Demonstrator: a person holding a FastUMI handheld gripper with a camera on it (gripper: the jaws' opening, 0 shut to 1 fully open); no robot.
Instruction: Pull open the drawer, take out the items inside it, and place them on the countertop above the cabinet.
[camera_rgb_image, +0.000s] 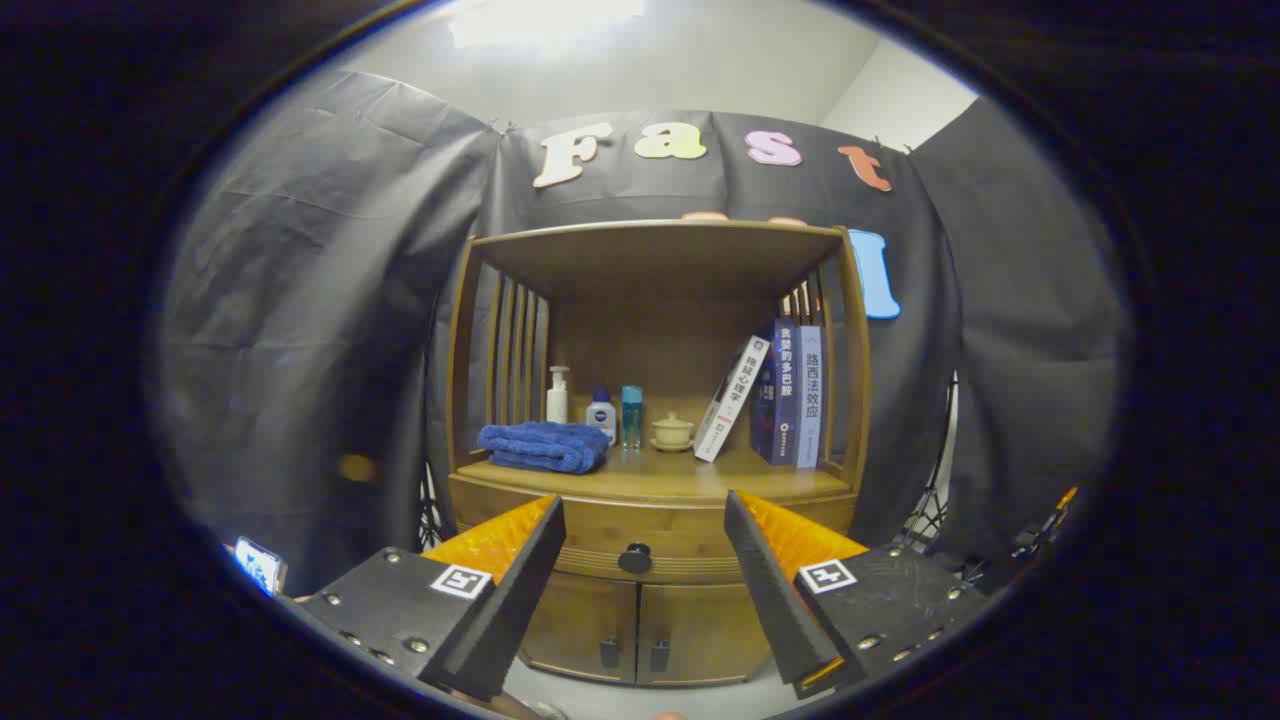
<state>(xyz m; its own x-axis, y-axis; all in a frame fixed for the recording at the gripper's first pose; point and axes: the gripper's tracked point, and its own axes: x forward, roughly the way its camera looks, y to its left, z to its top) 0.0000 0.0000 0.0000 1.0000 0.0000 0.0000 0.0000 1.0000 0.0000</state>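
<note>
Wooden and closed, the drawer sits straight ahead of the gripper, its dark round knob showing in the gap between the two fingers. The fingers stand wide apart and hold nothing; neither touches the cabinet. Their tips overlap the drawer front's outer ends, so its full width is covered from view. What lies inside the drawer cannot be seen.

Below the knob, toward 6 o'clock, two cabinet doors meet at a centre seam, each with a small dark handle; their lower corners are cut off by the fingers.

Above the drawer, toward 12 o'clock, is the table, the cabinet's wooden countertop under a roofed shelf frame with slatted sides. At about 10 o'clock from the knob lies a folded blue towel. Behind it stand a white pump bottle, a small white bottle with a blue cap and a slim teal bottle. Near the middle is a small pale lidded cup on a saucer. At about 1 o'clock a white book leans against dark blue books standing upright.

Far toward 9 o'clock a small lit screen shows, partly cut off.
</note>
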